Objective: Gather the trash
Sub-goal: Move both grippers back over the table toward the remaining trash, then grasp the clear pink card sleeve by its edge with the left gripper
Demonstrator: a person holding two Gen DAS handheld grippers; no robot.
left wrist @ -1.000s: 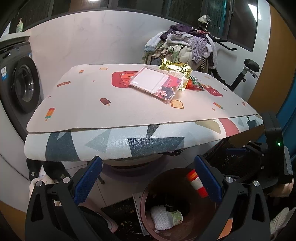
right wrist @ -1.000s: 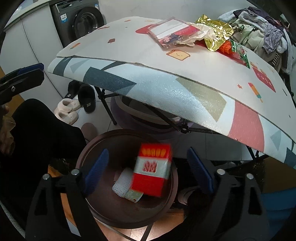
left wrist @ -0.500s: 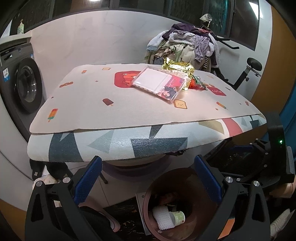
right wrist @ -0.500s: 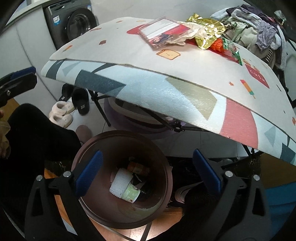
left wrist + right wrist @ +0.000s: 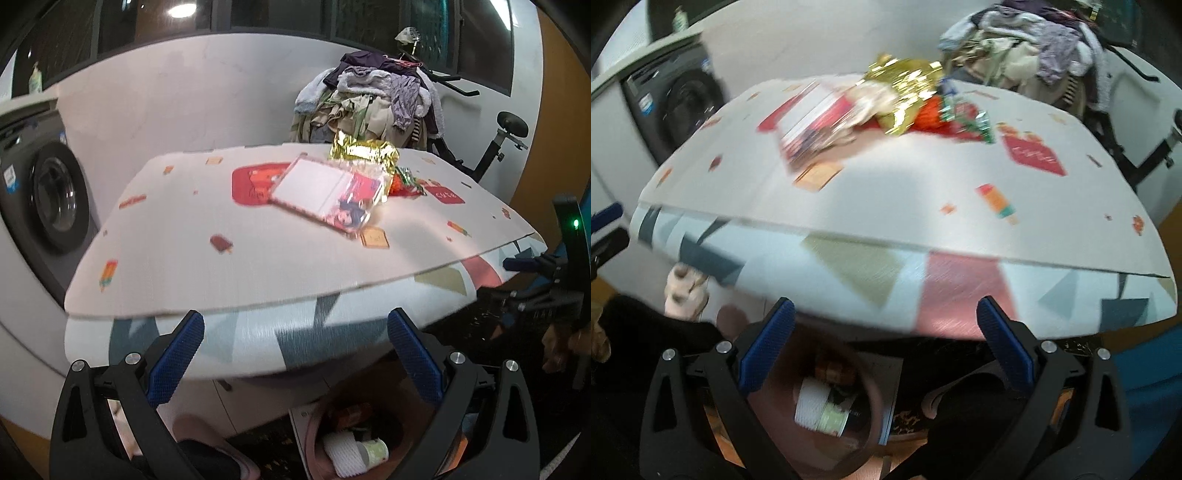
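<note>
Both your grippers are up at the near edge of the table [image 5: 229,280], and both are empty: your left gripper [image 5: 295,358] has its blue pads spread wide with nothing between them, and your right gripper [image 5: 884,349] is gaping just the same. Below you, under the table's front edge, sits the brown bin [image 5: 775,421], with a white mesh sleeve [image 5: 341,452], a paper cup [image 5: 373,451] lying on its side against it, and something orange [image 5: 352,411] further back. Up on the tabletop the trash waits in a cluster toward the far side: a clear flat package [image 5: 325,194] with a white card and a red cartoon print, a crumpled gold foil wrapper [image 5: 364,153] right behind it and touching it, and a red-and-green wrapper [image 5: 960,116] just to the right. The right view is badly smeared. Behind the table a heap of clothes [image 5: 373,99]; off to your left, a washing machine [image 5: 55,195]
</note>
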